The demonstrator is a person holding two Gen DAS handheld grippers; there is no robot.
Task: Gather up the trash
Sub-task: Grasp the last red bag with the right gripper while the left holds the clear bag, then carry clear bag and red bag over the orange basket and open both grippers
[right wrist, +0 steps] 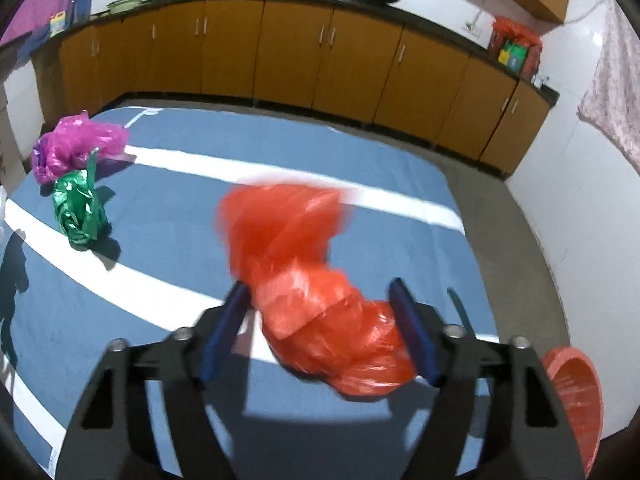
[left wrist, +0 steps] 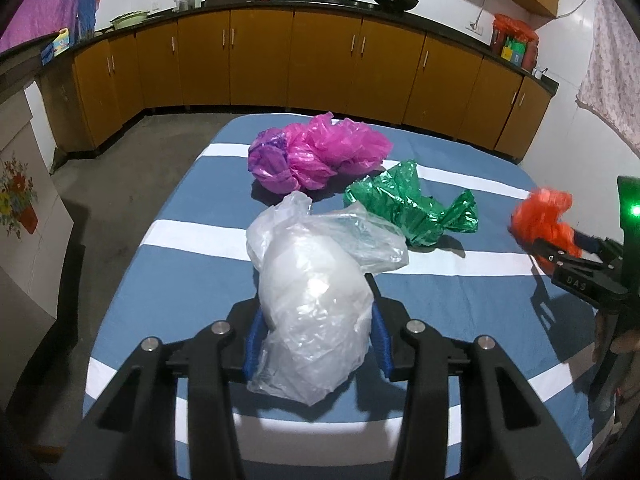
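Observation:
My left gripper (left wrist: 316,320) is shut on a crumpled clear plastic bag (left wrist: 316,304) above the blue-and-white striped table (left wrist: 192,280). A pink and purple bag (left wrist: 316,152) and a green foil bag (left wrist: 408,204) lie on the table beyond it. My right gripper (right wrist: 320,320) holds a crumpled orange plastic bag (right wrist: 312,292) between its blue pads, above the table's right part; the bag is blurred. The right gripper also shows at the right edge of the left wrist view (left wrist: 560,248) with the orange bag (left wrist: 544,216). The pink bag (right wrist: 76,144) and green bag (right wrist: 78,208) show far left in the right wrist view.
An orange plastic basin (right wrist: 576,400) sits on the floor at the table's right side. Wooden cabinets (left wrist: 320,56) with a dark counter run along the back wall. A white box with a flower print (left wrist: 20,200) stands left of the table.

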